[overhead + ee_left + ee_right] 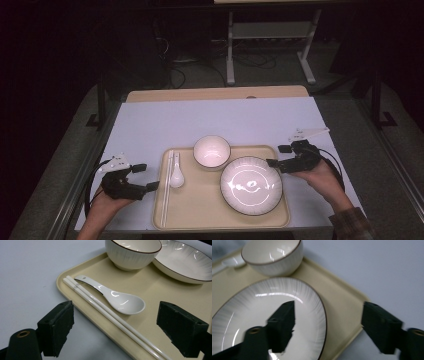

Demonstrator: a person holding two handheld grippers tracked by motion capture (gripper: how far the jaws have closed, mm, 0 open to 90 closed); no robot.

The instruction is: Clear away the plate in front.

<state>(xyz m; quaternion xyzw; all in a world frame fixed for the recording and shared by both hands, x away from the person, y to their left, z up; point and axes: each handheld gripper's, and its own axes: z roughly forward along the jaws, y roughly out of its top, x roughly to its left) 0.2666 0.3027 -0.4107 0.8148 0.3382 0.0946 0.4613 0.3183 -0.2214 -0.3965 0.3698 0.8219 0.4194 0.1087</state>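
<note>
A beige tray (200, 210) lies near the table's front edge. On it are a white plate (251, 185), a white bowl (212, 150), a white spoon (176, 175) and white chopsticks (167, 187). My left gripper (146, 176) is open just left of the tray; between its jaws I see the chopsticks (105, 310) and the spoon (120, 300). My right gripper (276, 155) is open at the tray's right edge. One of its jaws hangs over the plate (249, 315), the other over the table past the tray's rim (347, 312). The bowl (274, 257) stands beyond.
The tray rests on a pale sheet (200, 120) covering a wooden table (215, 93). A white metal stand (270, 40) and cables sit on the dark floor behind. Grey padded strips flank the table.
</note>
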